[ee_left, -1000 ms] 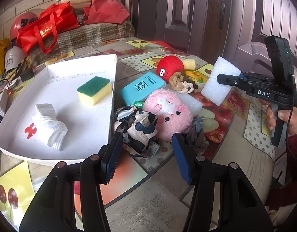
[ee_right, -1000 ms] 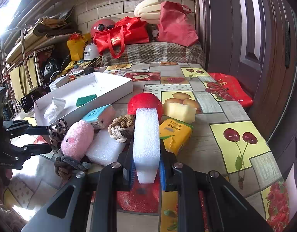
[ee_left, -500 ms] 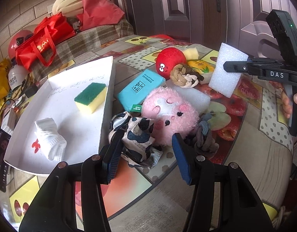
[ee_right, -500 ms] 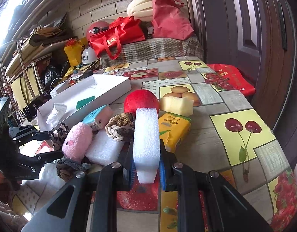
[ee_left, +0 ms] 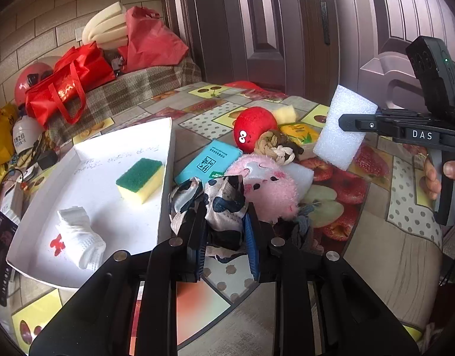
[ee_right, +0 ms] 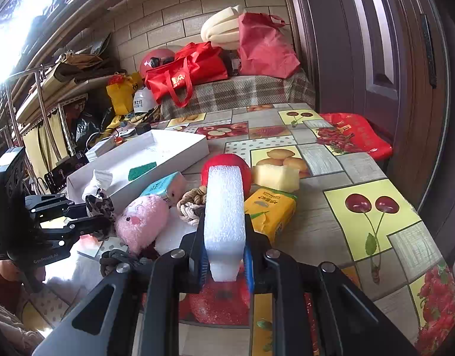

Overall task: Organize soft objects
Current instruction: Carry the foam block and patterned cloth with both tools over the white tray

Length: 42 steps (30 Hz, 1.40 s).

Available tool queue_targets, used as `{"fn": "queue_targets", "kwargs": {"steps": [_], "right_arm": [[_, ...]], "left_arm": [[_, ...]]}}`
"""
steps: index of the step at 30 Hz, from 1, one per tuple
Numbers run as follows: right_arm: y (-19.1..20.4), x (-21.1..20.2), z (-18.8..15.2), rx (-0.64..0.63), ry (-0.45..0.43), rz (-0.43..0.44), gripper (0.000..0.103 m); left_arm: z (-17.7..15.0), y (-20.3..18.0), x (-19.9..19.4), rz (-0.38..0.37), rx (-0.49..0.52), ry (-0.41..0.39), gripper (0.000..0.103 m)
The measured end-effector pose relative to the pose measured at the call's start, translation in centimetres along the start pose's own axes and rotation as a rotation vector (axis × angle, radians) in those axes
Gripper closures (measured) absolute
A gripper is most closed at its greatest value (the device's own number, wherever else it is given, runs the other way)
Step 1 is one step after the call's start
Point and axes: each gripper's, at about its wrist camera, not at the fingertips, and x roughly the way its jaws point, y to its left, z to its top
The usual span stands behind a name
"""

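Since the earlier frame, the left hand-held gripper (ee_left: 226,237) has just been closing: its blue pads, which stood wide apart on either side of the black-and-white cow-print cloth (ee_left: 215,204), now pinch that crumpled fabric between them. The cloth bunches upward above the jaws, so it looks gripped and probably ready to lift. It sits just beside the near edge of the white tray (ee_left: 165,178), a short carry from its likely destination.

Across the bench (ee_right: 331,225), the right hand-held gripper (ee_right: 224,261) is clamped on a white foam block (ee_right: 224,207), held upright and clear of the surface; its place looks unchanged.

Inside the tray lie 2 items: a green-and-yellow sponge (ee_left: 141,179), rectangular with a coarse scouring top, and a white ribbed sock (ee_left: 79,237), folded and knitted. Still outside are a fluffy pink plush toy (ee_left: 268,190) touching the cloth, a braided rope toy (ee_left: 276,146), a round red ball with cartoon eyes (ee_left: 252,127), a teal tissue packet (ee_left: 209,163) with a smooth wrapper, a yellow packet (ee_right: 270,210) and a pale yellow sponge piece (ee_right: 276,175). A glossy fruit-print oilcloth covers the bench.
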Motion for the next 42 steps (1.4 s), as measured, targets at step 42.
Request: {"fn": "queue_targets", "kwargs": {"steps": [42], "right_arm": [[13.5, 4.0, 1.4, -0.158, -0.140, 0.156, 0.085]], "left_arm": [[-3.1, 13.9, -4.8, 0.403, -0.327, -0.266, 0.080]]}}
